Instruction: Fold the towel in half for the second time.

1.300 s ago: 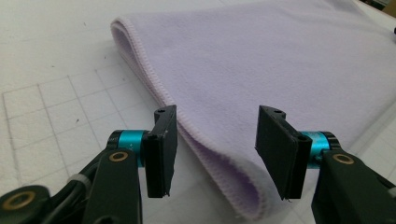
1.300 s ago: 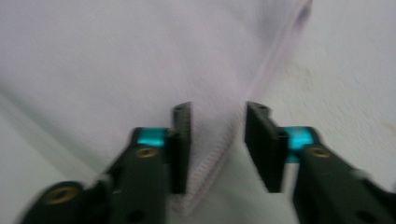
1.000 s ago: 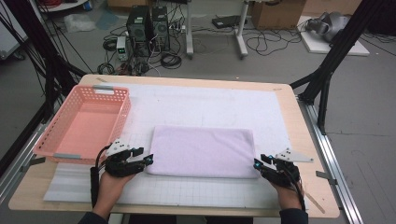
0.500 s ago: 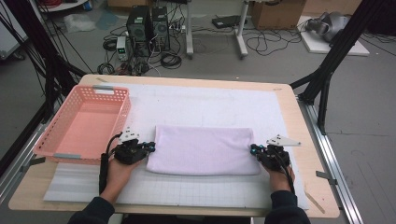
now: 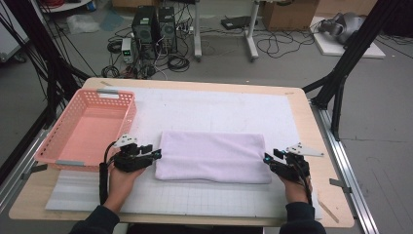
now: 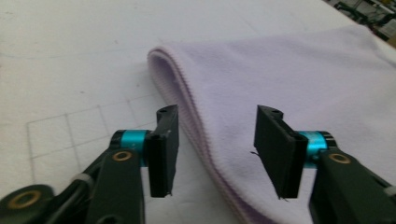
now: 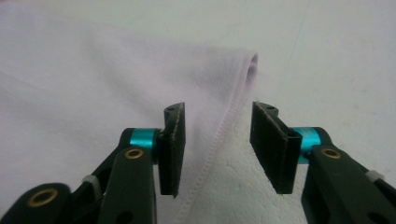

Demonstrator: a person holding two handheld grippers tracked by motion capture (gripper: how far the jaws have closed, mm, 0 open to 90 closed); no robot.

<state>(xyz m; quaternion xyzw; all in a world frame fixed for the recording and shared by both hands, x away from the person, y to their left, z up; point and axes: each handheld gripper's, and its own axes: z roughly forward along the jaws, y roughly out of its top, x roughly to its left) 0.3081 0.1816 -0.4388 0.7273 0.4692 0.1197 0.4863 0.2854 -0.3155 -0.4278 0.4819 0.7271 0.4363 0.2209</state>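
High view: a folded lilac towel (image 5: 213, 156) lies flat at the centre of a white gridded mat (image 5: 204, 112) on the wooden counter (image 5: 321, 146); a pink plastic basket (image 5: 87, 127) sits at nine o'clock of the towel, apart from it; the left tongs (image 5: 157, 154) meet the towel's nine o'clock end, the right tongs (image 5: 267, 158) its three o'clock end. Left gripper view: left tongs (image 6: 212, 149) spread wide, straddling the towel's (image 6: 289, 84) folded edge, nothing gripped. Right gripper view: right tongs (image 7: 217, 147) likewise wide, straddling the stitched hem of the towel (image 7: 93, 93).
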